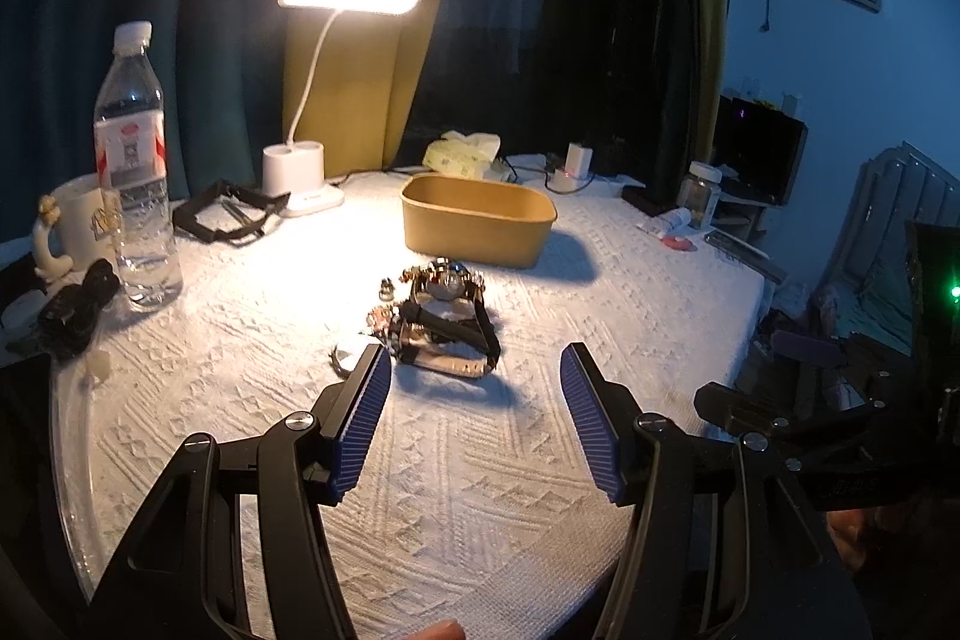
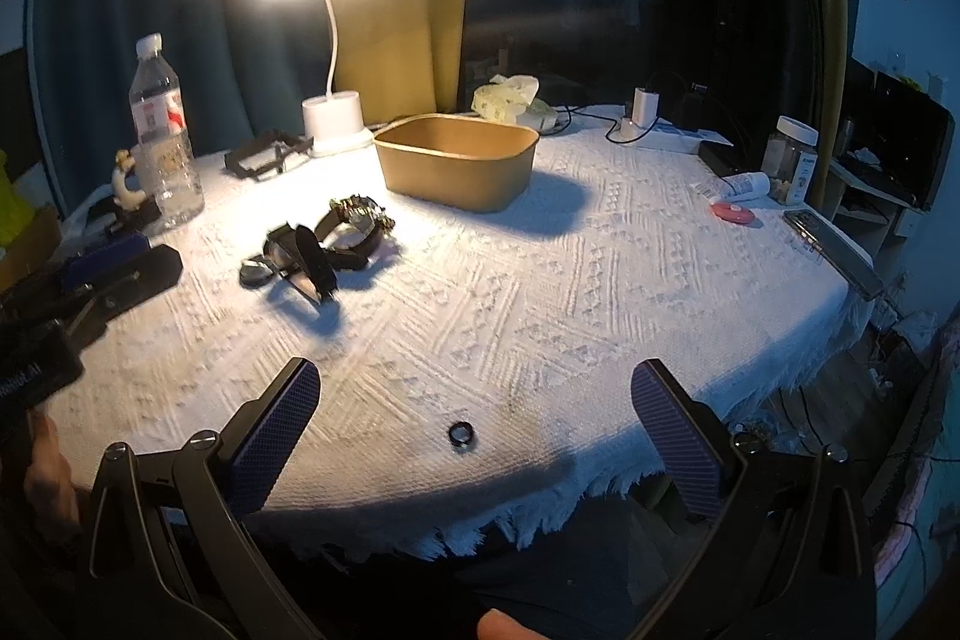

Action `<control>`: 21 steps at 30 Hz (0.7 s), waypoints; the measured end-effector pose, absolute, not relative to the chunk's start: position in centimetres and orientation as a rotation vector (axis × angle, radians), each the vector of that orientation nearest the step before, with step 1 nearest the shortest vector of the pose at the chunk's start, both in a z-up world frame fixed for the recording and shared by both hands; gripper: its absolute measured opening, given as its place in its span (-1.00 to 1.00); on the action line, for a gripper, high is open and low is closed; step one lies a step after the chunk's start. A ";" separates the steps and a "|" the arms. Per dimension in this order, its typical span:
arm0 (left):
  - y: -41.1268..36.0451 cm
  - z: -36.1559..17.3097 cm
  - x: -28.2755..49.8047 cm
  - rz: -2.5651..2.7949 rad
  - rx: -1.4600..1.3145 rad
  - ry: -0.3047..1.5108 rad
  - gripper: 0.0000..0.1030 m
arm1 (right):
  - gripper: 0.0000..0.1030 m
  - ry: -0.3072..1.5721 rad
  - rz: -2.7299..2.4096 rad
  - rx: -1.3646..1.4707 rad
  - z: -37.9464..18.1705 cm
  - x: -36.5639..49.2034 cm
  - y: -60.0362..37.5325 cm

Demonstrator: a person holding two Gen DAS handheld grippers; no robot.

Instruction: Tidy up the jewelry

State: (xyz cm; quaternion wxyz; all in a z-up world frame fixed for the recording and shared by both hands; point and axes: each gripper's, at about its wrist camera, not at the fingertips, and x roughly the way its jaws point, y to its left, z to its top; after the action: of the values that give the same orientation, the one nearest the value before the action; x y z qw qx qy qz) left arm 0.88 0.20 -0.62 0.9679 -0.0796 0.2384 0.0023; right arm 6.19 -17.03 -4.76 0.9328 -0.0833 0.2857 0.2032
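A pile of jewelry (image 1: 441, 319), watches with dark straps and small gold pieces, lies in the middle of the white tablecloth; it also shows in the right wrist view (image 2: 327, 247). An empty tan box (image 1: 477, 218) stands behind it, also in the right wrist view (image 2: 459, 160). My left gripper (image 1: 477, 373) is open and empty, just short of the pile. My right gripper (image 2: 474, 394) is open and empty near the table's front edge, with a dark ring (image 2: 462, 435) lying on the cloth between its fingers. The left gripper's body (image 2: 90, 289) shows at the left of the right wrist view.
A lit desk lamp (image 1: 303, 184), a water bottle (image 1: 135, 172), a mug (image 1: 72, 223) and black-framed glasses (image 1: 225, 214) stand at the back left. A tissue pack (image 1: 462, 154), a charger (image 1: 576, 166), a jar (image 2: 792, 157), a phone (image 2: 834, 253) and a red disc (image 2: 735, 213) lie at the back and right.
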 end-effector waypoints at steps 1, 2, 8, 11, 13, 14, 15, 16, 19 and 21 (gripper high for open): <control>0.3 -0.8 1.0 0.005 -0.163 0.489 0.21 | 0.98 0.594 0.424 -0.168 -5.0 6.4 -17.0; 0.4 -1.0 1.2 0.009 -0.167 0.498 0.21 | 0.93 0.606 0.437 -0.164 -5.3 6.6 -17.1; 0.8 -2.3 2.1 -0.001 -0.192 0.555 0.21 | 0.40 0.665 0.515 -0.205 -7.3 7.0 -15.9; 0.7 -2.4 2.3 0.002 -0.183 0.559 0.21 | 0.04 0.698 0.540 -0.224 -8.2 7.3 -15.4; 0.6 -2.6 2.4 0.008 -0.180 0.568 0.21 | -0.12 0.715 0.542 -0.228 -8.7 7.5 -15.3; 0.6 -2.8 2.5 0.009 -0.182 0.575 0.21 | -0.19 0.722 0.539 -0.229 -8.9 7.5 -15.3; 0.7 -2.9 2.5 0.009 -0.185 0.580 0.21 | -0.20 0.728 0.536 -0.231 -9.1 7.6 -15.3; 0.7 -3.0 2.6 0.010 -0.187 0.583 0.21 | -0.25 0.730 0.532 -0.234 -9.3 7.7 -15.4; 0.9 -3.2 2.8 0.011 -0.195 0.589 0.21 | -0.38 0.720 0.530 -0.241 -9.4 7.6 -15.5; 0.8 -3.2 2.9 0.009 -0.194 0.594 0.21 | -0.53 0.718 0.527 -0.243 -9.3 7.8 -15.6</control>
State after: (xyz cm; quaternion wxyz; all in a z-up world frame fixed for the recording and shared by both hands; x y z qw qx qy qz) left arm 2.93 0.83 -3.20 0.9515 -0.0955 0.2923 0.0042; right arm 7.78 -15.62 -9.31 0.8954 -0.1170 0.3462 0.2544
